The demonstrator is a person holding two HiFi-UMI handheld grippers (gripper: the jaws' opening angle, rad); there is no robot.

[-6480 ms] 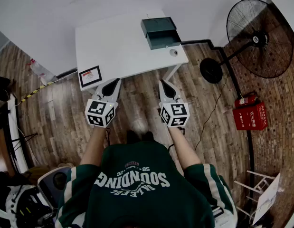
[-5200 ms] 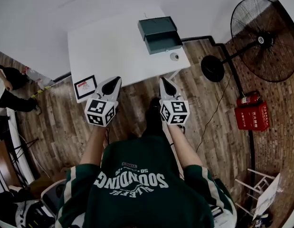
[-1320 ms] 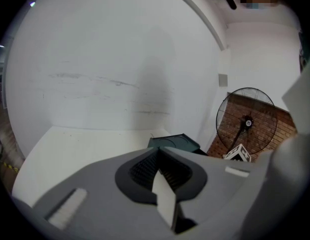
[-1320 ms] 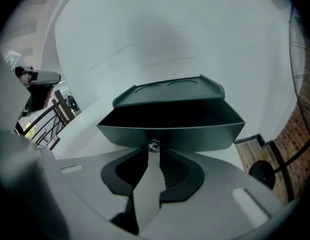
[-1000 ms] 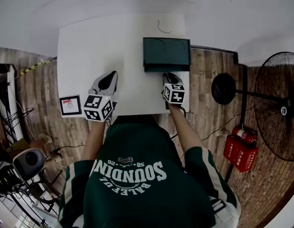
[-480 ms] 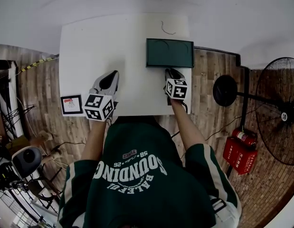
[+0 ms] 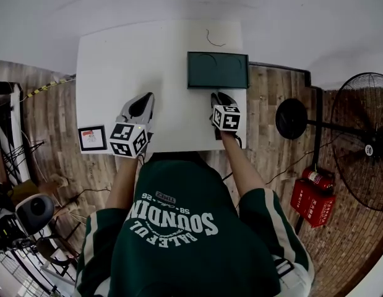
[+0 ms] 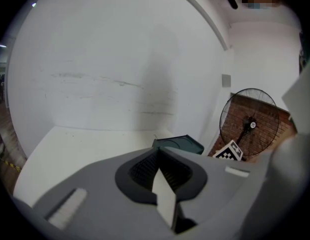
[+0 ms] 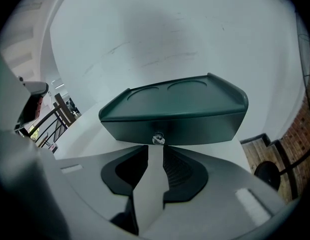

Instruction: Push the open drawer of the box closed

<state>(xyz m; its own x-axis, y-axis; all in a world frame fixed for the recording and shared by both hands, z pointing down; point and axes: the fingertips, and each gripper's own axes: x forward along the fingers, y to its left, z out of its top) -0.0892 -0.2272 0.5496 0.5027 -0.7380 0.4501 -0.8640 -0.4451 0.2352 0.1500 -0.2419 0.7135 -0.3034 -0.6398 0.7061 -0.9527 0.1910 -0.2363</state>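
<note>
The dark green box (image 7: 218, 70) stands on the far right part of the white table (image 7: 117, 60), and its drawer sits pushed in, the front flush with the body and the small round knob (image 9: 158, 139) facing the person. The right gripper (image 7: 219, 96) is just in front of this knob with its jaws together and nothing between them; whether the tips touch the knob I cannot tell. The left gripper (image 7: 143, 101), jaws also together and empty, is over the table's near left part, well apart from the box.
</note>
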